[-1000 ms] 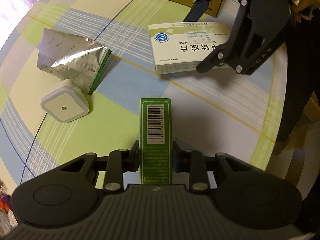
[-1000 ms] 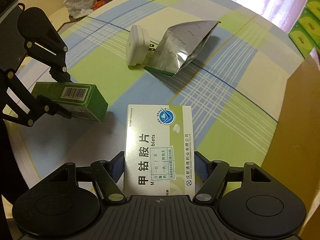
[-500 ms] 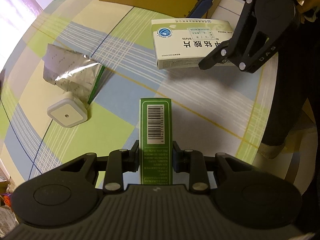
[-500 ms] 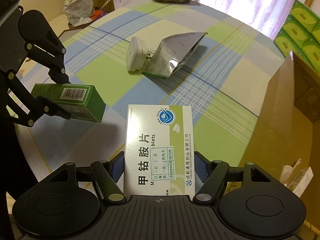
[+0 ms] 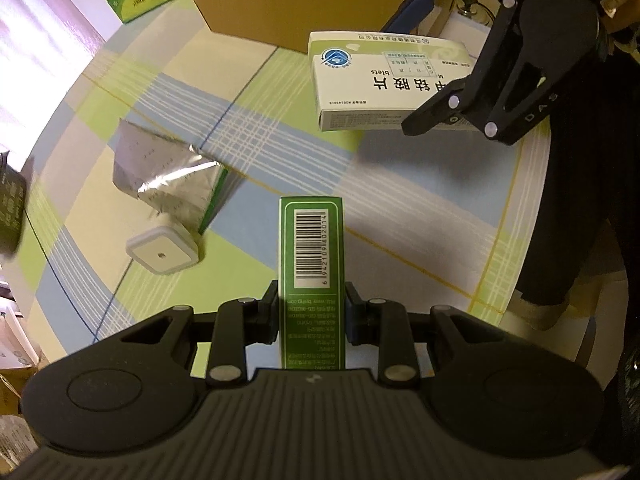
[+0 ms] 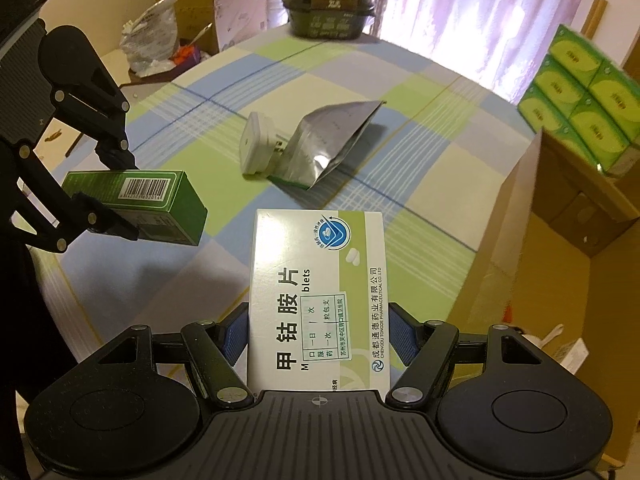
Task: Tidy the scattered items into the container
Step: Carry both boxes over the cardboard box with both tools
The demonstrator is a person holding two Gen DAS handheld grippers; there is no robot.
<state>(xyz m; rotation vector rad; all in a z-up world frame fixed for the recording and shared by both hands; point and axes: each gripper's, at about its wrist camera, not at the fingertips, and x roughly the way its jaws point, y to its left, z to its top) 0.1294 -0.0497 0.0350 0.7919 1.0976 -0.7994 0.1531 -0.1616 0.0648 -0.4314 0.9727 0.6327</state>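
Green-and-blue checked cloth covers the round table (image 6: 420, 168), and two items are left lying on it toward its far-left side in the left wrist view: a white square plug-in adapter (image 5: 163, 251) and, touching it, a crumpled silver foil pouch (image 5: 168, 172) with a green edge. Both sit well in from the table's rim.

Nearer the middle, the left gripper (image 5: 311, 314) is closed on the sides of a narrow dark green carton with a barcode (image 5: 312, 256), held clear above the cloth near the table's near edge. To the right of it, the right gripper (image 6: 318, 334) has its blue-padded fingers (image 6: 234, 336) clamped on the long edges of a flat white-and-green medicine box (image 6: 318, 292), also lifted off the surface; the left wrist view shows this box (image 5: 384, 84) hanging just before the container.

Furthest right stands the brown cardboard box (image 6: 560, 240), open-topped, at the table's right edge as the right wrist camera sees it. A few pale objects show inside it, too small to identify.

By my reading the task is about midway: two items are picked up and in transit but not yet dropped in, and the adapter and pouch remain to be collected afterwards.
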